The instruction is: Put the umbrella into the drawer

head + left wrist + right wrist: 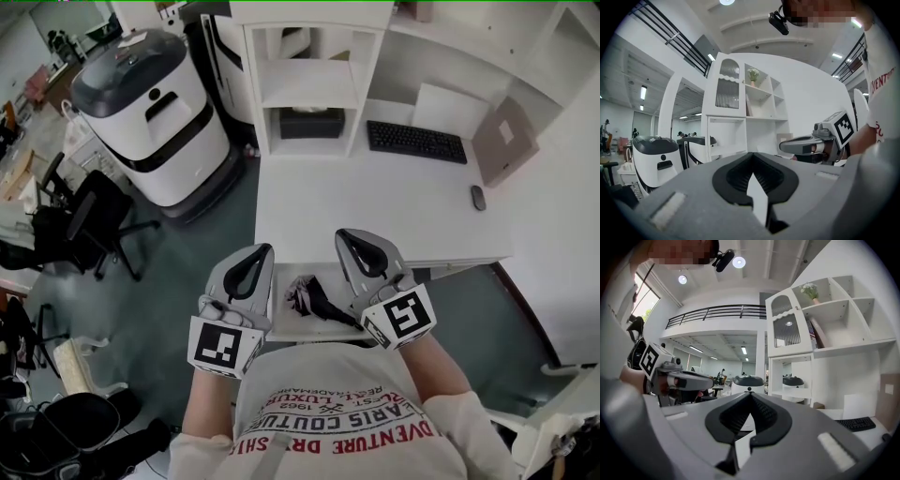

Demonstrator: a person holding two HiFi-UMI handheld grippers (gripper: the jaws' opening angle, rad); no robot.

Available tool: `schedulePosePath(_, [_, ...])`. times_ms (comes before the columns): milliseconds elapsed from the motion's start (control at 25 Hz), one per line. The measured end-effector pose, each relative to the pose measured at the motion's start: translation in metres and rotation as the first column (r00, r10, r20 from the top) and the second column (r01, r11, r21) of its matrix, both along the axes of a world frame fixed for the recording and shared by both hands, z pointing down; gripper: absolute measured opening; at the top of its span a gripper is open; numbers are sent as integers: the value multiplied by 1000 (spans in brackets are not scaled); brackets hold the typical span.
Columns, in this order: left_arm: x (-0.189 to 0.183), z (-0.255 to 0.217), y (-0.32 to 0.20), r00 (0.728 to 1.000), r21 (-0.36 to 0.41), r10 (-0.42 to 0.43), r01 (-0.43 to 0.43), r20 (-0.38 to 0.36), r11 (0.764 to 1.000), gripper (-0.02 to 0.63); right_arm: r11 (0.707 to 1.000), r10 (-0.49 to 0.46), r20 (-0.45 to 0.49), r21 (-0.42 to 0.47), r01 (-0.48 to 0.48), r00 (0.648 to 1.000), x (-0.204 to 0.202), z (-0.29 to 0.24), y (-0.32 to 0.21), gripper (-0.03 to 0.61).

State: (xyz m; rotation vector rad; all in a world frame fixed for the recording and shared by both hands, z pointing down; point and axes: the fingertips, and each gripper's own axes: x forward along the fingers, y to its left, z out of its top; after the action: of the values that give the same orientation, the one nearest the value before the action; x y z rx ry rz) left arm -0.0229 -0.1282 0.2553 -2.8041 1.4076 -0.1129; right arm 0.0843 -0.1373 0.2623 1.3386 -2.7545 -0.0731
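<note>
A folded dark umbrella [310, 295] lies in the open white drawer [284, 322] under the desk's front edge, seen only in the head view. My left gripper [260, 251] and right gripper [346, 235] are held level above the drawer, one on each side of the umbrella and apart from it. Both are shut with nothing between their jaws. In the left gripper view the left gripper's [751, 154] tips meet, and the right gripper [799, 145] shows beyond them. The right gripper's [750, 395] tips also meet in the right gripper view, with the left gripper [693, 379] at the left.
The white desk [375, 211] carries a black keyboard [415, 141] and a mouse [478, 197]. A white shelf unit [309, 84] stands at its back left. A large white and black machine [150, 103] and a black office chair [94, 220] stand on the floor at the left.
</note>
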Motion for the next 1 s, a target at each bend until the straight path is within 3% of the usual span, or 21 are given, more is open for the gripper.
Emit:
schedulePosePath(360, [11,1,-5,1000,3,14,-14,-1,1000,6,999,11,40,-37,-10,999,8,5,0,-2])
schedulePosePath(680, [-2,3,-7,999,2,-38,38,-31,999,6,999,31,10,-23,-30,999,6,12,3,-2])
schedulePosePath(1000, [-3,2,-6,999,13,-33,33,-34,999,6,997,71,39,-37,-70,997,13,10,-3,-2])
